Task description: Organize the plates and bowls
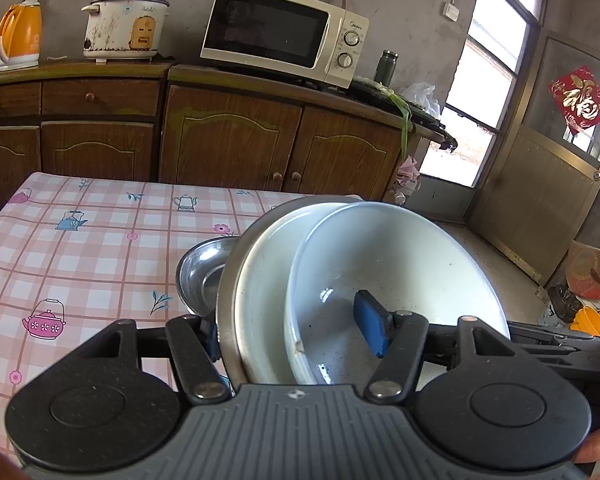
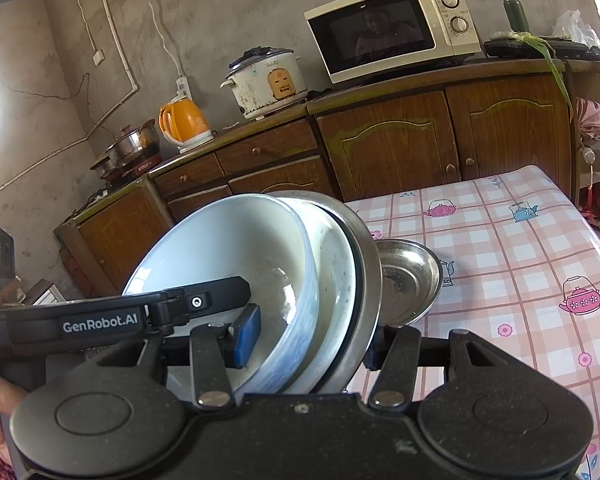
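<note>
A nested stack is held between both grippers: a white bowl (image 1: pixel 400 264) (image 2: pixel 228 248) sits in a second white bowl (image 1: pixel 264 280) (image 2: pixel 336 260), which sits in a steel basin (image 1: pixel 226 300) (image 2: pixel 366 264). My left gripper (image 1: pixel 292 334) is shut across the stack's rim, one blue pad (image 1: pixel 370 328) inside the inner bowl and the other outside the basin. My right gripper (image 2: pixel 308 346) clamps the opposite rim the same way, with a pad (image 2: pixel 246 336) inside. A small steel bowl (image 1: pixel 200 276) (image 2: pixel 410 280) rests on the table just beyond the stack.
The table (image 1: pixel 100 240) (image 2: pixel 520 248) wears a pink checked cloth. Behind it stand wooden cabinets (image 1: pixel 228 136) bearing a microwave (image 1: pixel 276 36), a rice cooker (image 1: pixel 124 24) and an orange kettle (image 1: pixel 20 36). A door (image 1: pixel 540 184) and floor clutter (image 1: pixel 588 288) lie to the right.
</note>
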`<action>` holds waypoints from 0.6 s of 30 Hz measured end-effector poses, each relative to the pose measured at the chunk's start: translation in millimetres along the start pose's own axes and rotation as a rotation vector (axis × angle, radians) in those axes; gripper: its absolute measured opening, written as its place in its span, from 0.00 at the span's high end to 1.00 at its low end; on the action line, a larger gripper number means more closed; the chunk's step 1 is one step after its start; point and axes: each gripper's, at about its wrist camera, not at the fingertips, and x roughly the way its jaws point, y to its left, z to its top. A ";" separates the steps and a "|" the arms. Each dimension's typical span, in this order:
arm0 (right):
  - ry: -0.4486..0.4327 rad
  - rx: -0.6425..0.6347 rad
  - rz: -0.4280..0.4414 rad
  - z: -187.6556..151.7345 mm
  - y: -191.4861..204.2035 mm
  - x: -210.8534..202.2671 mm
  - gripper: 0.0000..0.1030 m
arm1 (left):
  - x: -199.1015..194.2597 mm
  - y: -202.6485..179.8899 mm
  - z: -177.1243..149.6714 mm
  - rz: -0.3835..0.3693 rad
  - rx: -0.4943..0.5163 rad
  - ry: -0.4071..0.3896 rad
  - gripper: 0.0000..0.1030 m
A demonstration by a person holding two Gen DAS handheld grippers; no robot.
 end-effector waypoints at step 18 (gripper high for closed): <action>-0.024 -0.008 0.001 5.3 -0.7 -0.4 0.40 | -1.0 -3.6 4.5 -0.001 0.013 -0.021 0.38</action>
